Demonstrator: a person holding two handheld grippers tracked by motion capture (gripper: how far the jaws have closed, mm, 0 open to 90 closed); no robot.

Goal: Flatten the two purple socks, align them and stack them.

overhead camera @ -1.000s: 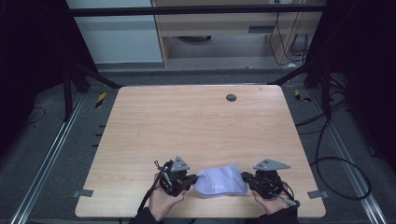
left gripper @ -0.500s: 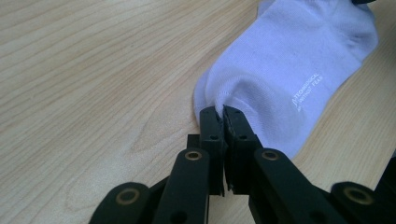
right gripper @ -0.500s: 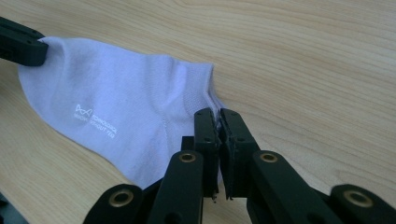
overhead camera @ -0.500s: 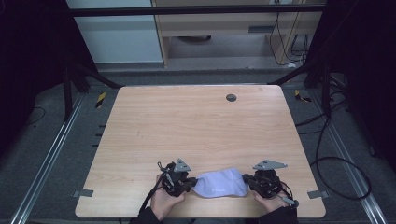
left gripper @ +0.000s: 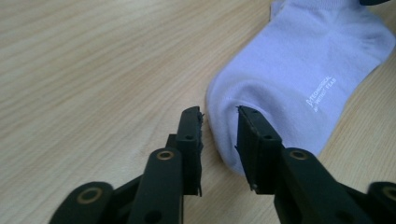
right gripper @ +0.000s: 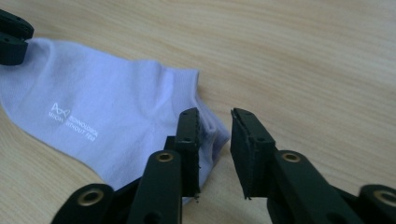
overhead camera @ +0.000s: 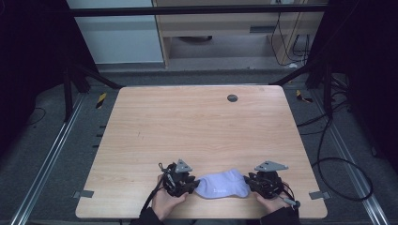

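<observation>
From the high view, my two hands sit at the near edge of the worktop (overhead camera: pixel 202 136), much where they were a second ago. The pale sock (overhead camera: pixel 221 184) between them now lies lower and flatter than it did then, spread out on the wood. My left hand-held gripper (overhead camera: pixel 190 183) is at its left end and my right hand-held gripper (overhead camera: pixel 251 182) at its right end. The sock lies close to the near edge, with only a narrow strip of wood between it and the rim. Beyond it the wood runs open all the way to the far edge, where a small dark round inset (overhead camera: pixel 232 98) sits, and there is free room to both sides as well.

In the left gripper view, the jaws of my left hand-held gripper (left gripper: pixel 219 122) have just been opening and stand a little way apart. The rounded end of the sock (left gripper: pixel 299 74) reaches into the gap; it sits against the inner face of the right-hand jaw, and the left-hand jaw stands clear of it. Bare wood lies to the left and ahead.

In the right gripper view, my right hand-held gripper (right gripper: pixel 215 122) has likewise just been opening, and its jaws stand narrowly apart. The sock's (right gripper: pixel 98 121) ribbed end lies under and behind the left-hand jaw, with its tip showing in the gap; I cannot tell whether that jaw still touches the cloth. The other gripper's black jaws (right gripper: pixel 13 37) rest at the sock's far end. Open wood stretches to the right and beyond.
</observation>
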